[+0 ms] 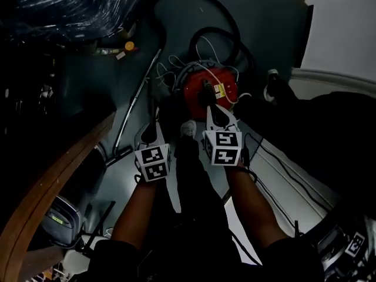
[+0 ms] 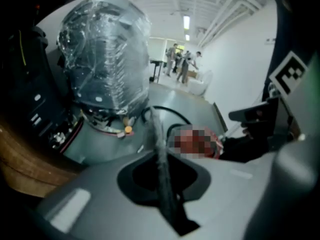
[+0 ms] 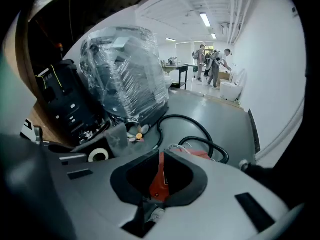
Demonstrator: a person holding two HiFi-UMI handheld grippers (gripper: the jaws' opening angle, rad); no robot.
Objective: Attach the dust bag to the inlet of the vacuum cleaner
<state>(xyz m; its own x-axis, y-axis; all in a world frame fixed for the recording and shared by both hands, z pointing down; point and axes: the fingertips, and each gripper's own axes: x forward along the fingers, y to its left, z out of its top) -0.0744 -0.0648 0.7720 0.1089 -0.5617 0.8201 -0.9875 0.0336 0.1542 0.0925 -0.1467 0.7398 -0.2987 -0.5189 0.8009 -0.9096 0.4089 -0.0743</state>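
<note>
The red vacuum cleaner sits on the grey floor with white cord on top and a black hose looped round it. In the right gripper view its red body shows just past the jaws. My right gripper hovers over the vacuum's near edge, shut with nothing in it. My left gripper hangs to the vacuum's left. In its own view the left gripper is shut on a thin grey fuzzy strip that sticks out past the jaws. I cannot tell what the strip belongs to. No dust bag is plainly in sight.
A bulky load wrapped in clear plastic stands at the back left. A metal wand lies on the floor left of the vacuum. A curved wooden edge runs along the left, a white wall along the right. People stand far off.
</note>
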